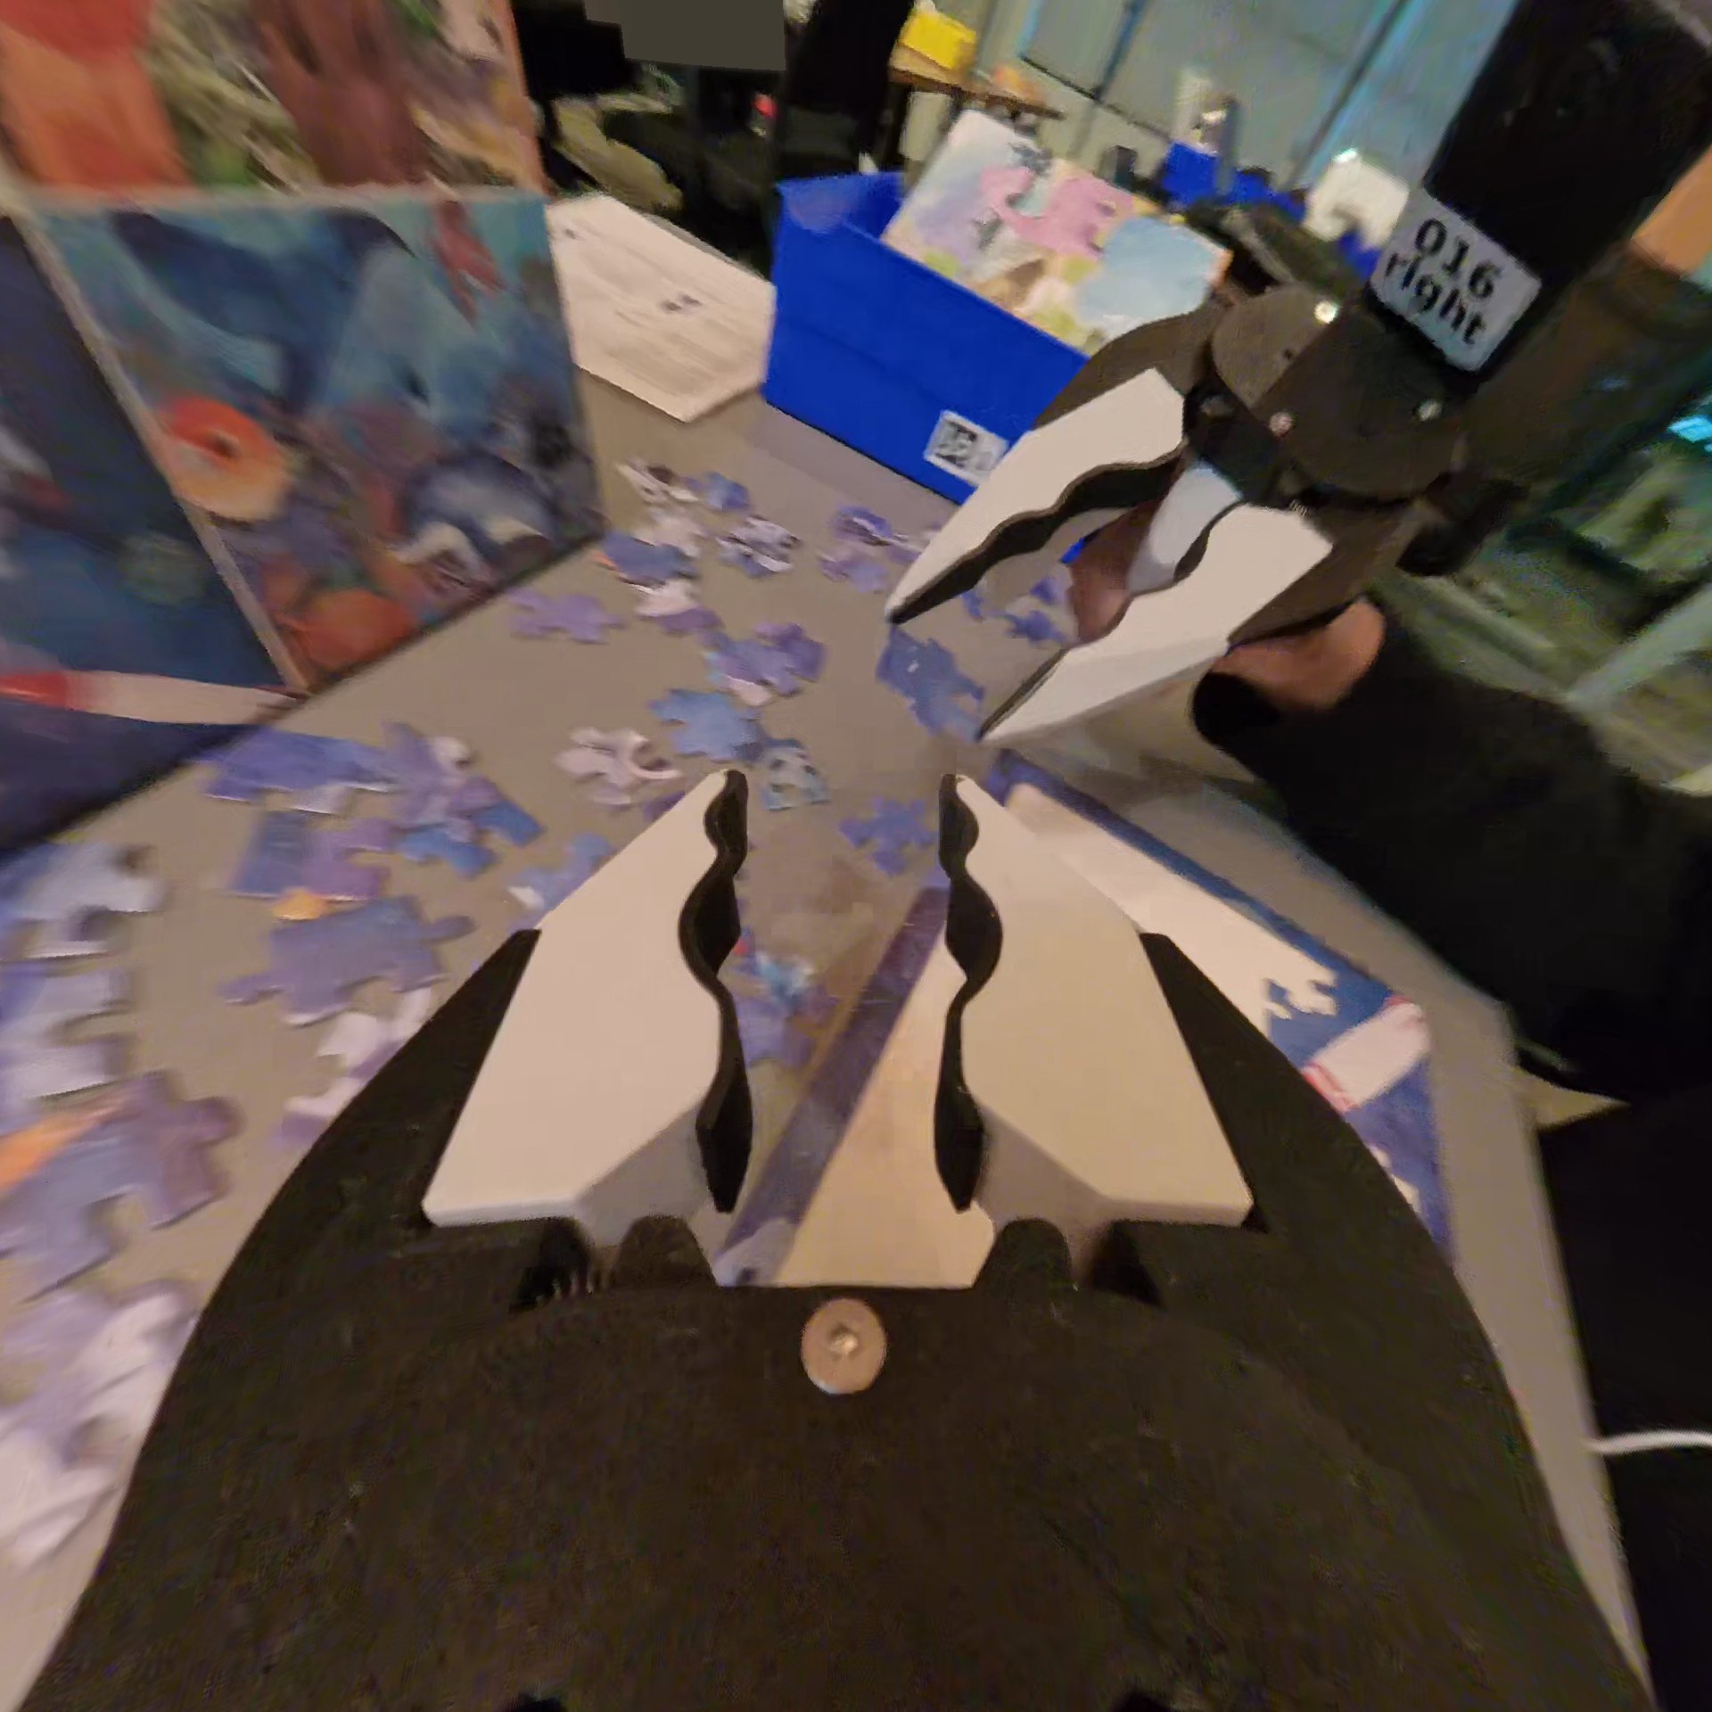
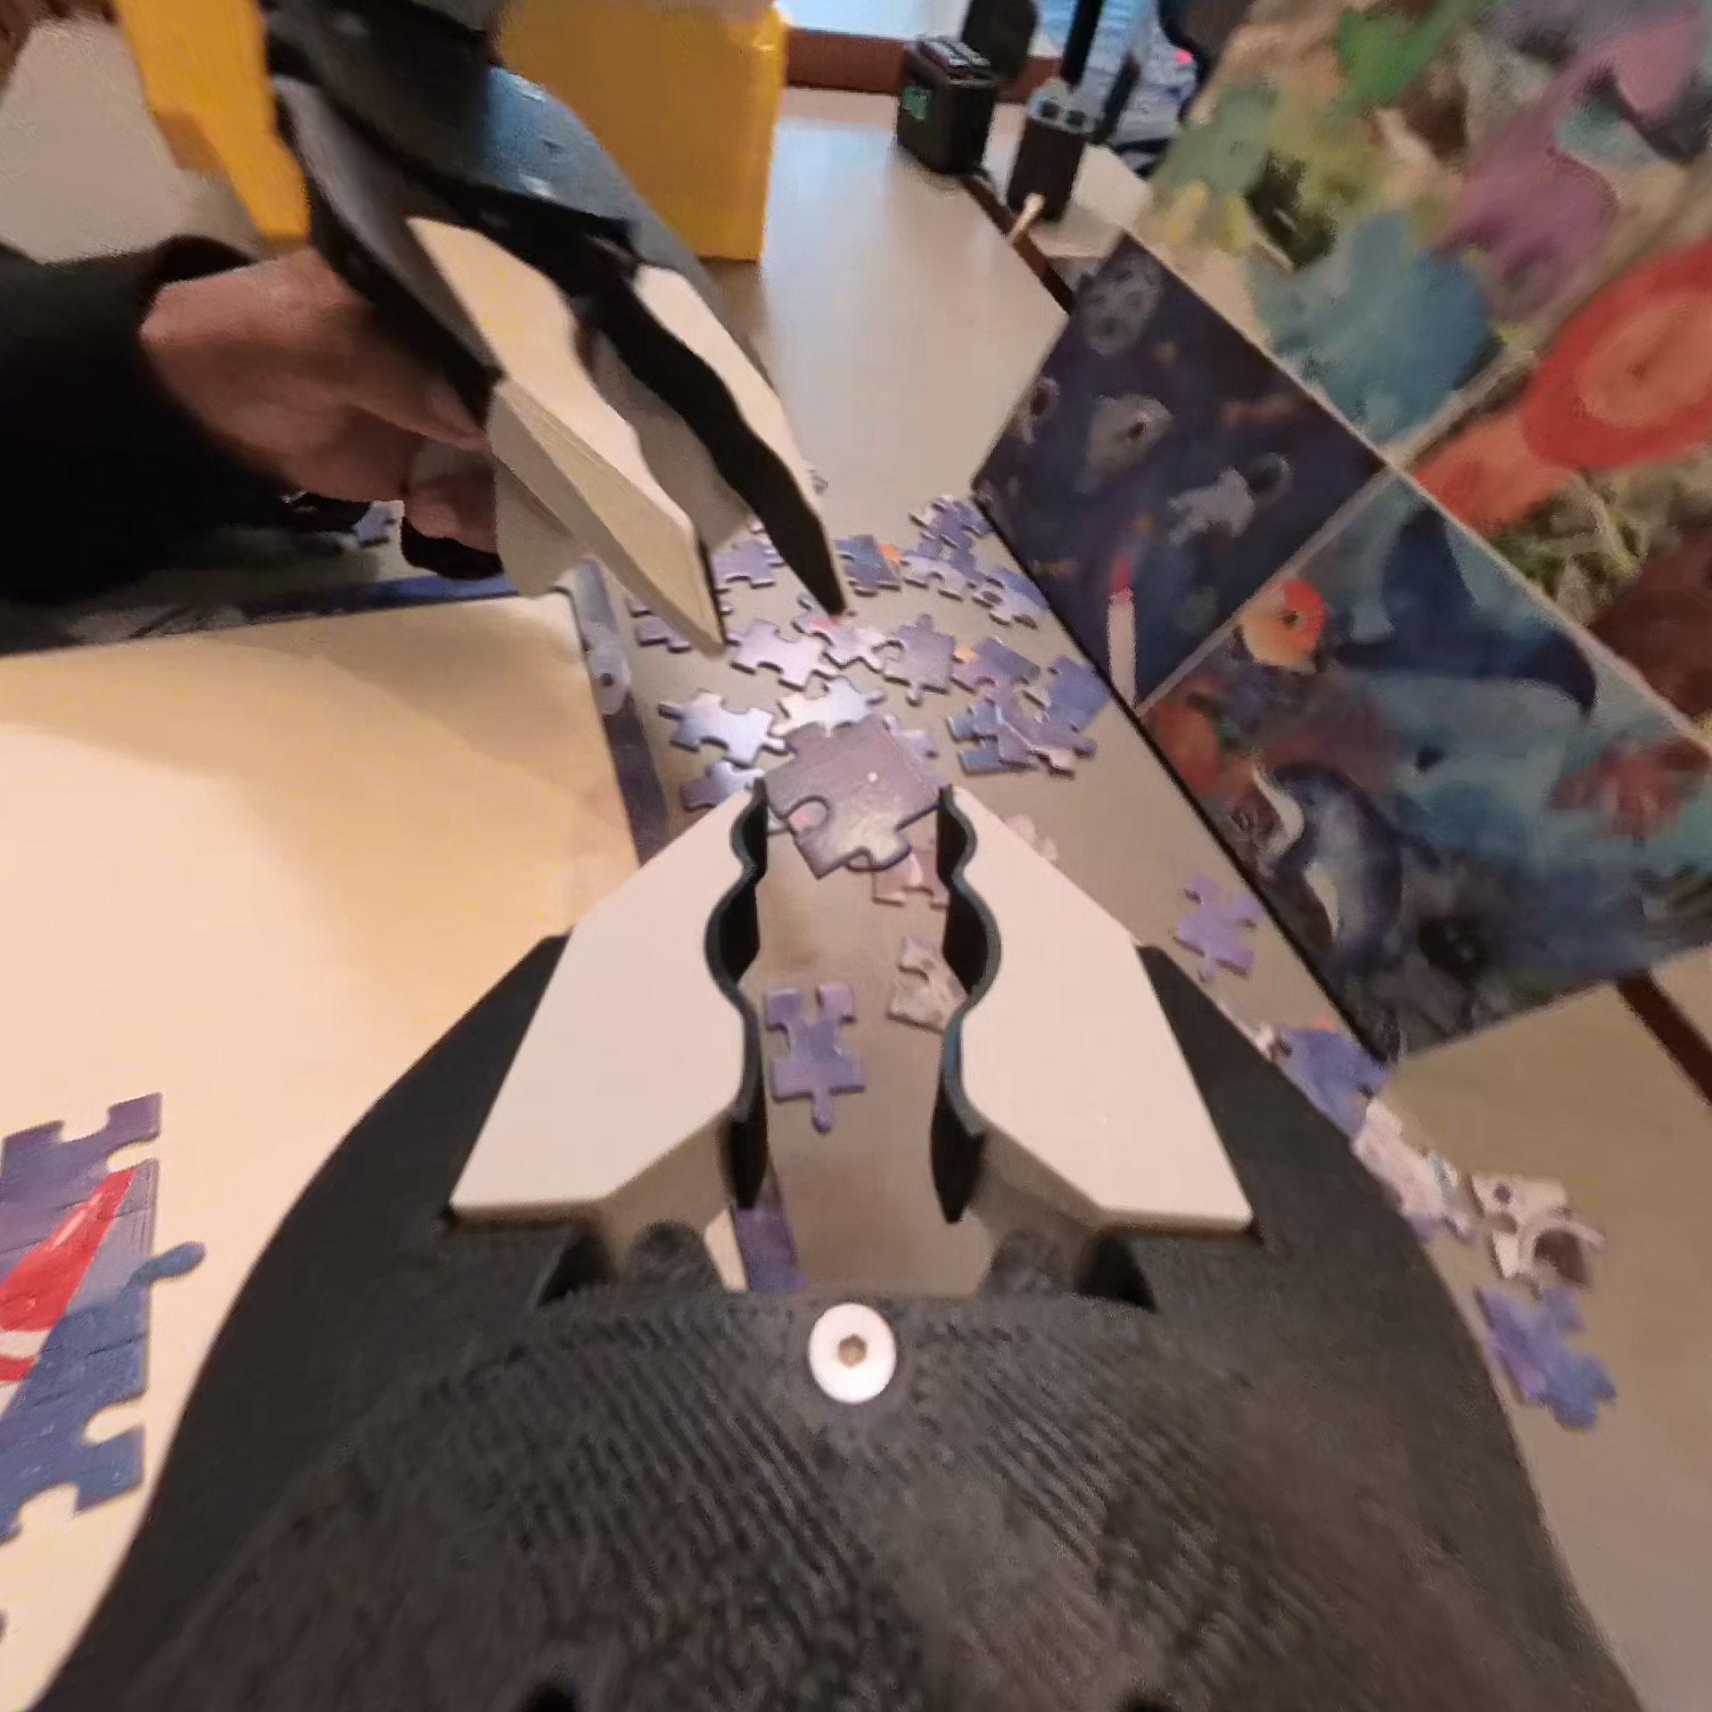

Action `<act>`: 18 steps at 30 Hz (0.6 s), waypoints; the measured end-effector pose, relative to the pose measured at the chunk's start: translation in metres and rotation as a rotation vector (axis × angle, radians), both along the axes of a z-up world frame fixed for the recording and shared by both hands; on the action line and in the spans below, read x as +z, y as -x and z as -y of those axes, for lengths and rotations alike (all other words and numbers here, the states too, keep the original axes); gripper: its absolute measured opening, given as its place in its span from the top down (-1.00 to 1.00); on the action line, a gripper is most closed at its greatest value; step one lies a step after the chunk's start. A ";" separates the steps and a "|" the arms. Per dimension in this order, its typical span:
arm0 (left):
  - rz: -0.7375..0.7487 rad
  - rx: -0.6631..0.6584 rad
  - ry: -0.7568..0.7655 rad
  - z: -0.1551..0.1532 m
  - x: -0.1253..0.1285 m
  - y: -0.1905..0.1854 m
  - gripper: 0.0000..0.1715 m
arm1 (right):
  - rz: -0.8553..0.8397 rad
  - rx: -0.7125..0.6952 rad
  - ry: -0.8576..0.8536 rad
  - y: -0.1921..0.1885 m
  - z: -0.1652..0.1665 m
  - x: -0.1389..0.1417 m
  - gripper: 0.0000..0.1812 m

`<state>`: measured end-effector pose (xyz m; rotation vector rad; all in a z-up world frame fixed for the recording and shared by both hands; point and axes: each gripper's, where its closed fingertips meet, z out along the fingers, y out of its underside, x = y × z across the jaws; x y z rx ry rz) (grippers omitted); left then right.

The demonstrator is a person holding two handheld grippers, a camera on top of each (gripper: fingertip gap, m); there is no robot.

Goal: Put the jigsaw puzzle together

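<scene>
My right gripper [image 2: 850,804] is shut on a dark blue puzzle piece [image 2: 848,801], gripped at its edges between the fingertips and held just above the table. The same gripper [image 1: 940,674] and piece [image 1: 926,684] show in the left wrist view. My left gripper [image 1: 843,795] is open and empty, low over the table by the puzzle board's edge; the right wrist view shows it [image 2: 769,621] above the loose pieces [image 2: 880,667]. The beige puzzle board [image 2: 278,787] has a blue border and a joined patch with a red rocket [image 2: 74,1232].
Loose blue pieces [image 1: 723,648] are scattered over the grey table. Picture-covered puzzle boxes [image 1: 324,417] stand along one side [image 2: 1390,695]. A blue bin [image 1: 880,324] and a paper sheet [image 1: 648,296] lie beyond. A yellow box [image 2: 648,120] and black devices [image 2: 945,102] stand farther off. About 5 cm separates my left fingertips from my right.
</scene>
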<state>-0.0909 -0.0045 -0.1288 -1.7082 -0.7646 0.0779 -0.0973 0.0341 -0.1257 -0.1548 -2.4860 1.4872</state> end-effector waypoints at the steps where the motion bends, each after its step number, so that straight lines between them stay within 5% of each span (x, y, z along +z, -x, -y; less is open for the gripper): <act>1: 0.050 -0.034 -0.047 -0.006 0.000 -0.005 0.51 | -0.038 0.021 -0.018 -0.007 0.007 0.000 0.62; 7: 0.351 -0.191 -0.293 -0.021 -0.003 -0.021 0.62 | -0.196 0.122 -0.089 -0.042 0.036 -0.003 0.62; 10: 0.382 -0.228 -0.281 -0.024 -0.010 -0.025 0.98 | -0.308 0.092 -0.122 -0.040 0.036 -0.002 0.88; 18: 0.374 -0.185 -0.325 -0.018 -0.004 -0.018 1.00 | -0.310 -0.006 -0.097 -0.020 0.023 0.004 0.84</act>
